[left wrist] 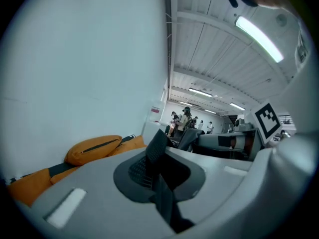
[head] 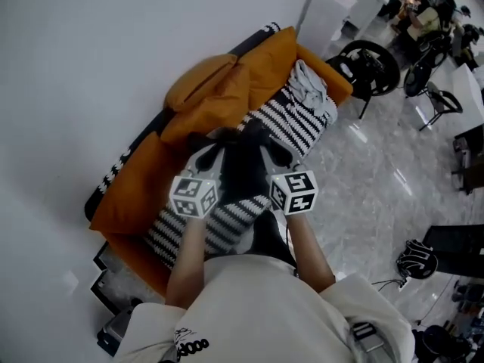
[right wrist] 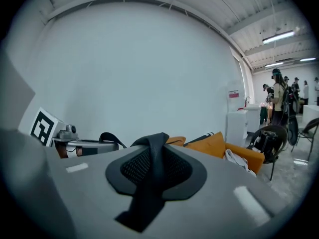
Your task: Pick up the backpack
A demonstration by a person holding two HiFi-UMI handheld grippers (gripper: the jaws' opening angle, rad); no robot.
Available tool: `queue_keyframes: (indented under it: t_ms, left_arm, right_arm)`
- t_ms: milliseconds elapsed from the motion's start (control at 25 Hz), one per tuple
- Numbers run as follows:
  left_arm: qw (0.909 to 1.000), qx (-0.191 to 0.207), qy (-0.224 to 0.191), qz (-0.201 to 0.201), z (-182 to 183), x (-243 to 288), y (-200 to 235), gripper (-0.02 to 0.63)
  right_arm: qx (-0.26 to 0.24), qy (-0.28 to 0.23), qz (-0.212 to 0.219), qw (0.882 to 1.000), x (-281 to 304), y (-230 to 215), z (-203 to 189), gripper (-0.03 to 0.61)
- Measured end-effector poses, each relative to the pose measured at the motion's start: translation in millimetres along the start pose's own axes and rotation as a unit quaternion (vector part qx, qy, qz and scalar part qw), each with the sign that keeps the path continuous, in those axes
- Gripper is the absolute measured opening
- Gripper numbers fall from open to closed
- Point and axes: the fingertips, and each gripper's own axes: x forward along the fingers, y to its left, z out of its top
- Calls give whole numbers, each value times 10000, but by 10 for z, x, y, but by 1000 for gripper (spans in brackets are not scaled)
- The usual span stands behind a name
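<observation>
The black backpack [head: 243, 171] hangs between my two grippers, above the orange sofa [head: 136, 195]. My left gripper [head: 206, 156] is shut on one black strap [left wrist: 160, 185], which runs through its closed jaws. The right gripper [head: 278, 154] is shut on another black strap [right wrist: 151, 176], folded over the mesh pad between its jaws. Both grippers are level with each other, their marker cubes side by side. In the right gripper view the left gripper [right wrist: 75, 146] shows at the left with a strap loop above it. The backpack's lower body is hidden behind the cubes and my arms.
A black-and-white striped blanket [head: 291, 123] and a grey garment [head: 310, 89] lie on the sofa, with an orange cushion [head: 198, 82] against the white wall. A black chair [head: 370, 66] and a white cabinet [head: 325, 13] stand beyond. A black bag [head: 416, 259] lies on the floor.
</observation>
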Motion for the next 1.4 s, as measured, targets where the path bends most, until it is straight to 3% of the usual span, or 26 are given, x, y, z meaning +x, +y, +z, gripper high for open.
queue_keyframes:
  t_ms: [360, 600, 840, 1400]
  left_arm:
    - [9977, 469, -203, -436, 551, -213, -448, 11]
    - [9926, 913, -418, -685, 872, -453, -668, 11]
    - [9905, 903, -597, -843, 1084, -670, -807, 11]
    - [9804, 1415, -704, -1181, 1416, -927, -1235, 11]
  right_arm:
    - [-67, -521, -331, 9981, -573, 105, 482, 72]
    - [-547, -616, -482, 9954, -894, 282, 776, 72]
    - [-725, -743, -490, 9934, -1145, 456, 946, 72]
    - [-810, -1054, -424, 9902, -1617, 577, 1240, 74]
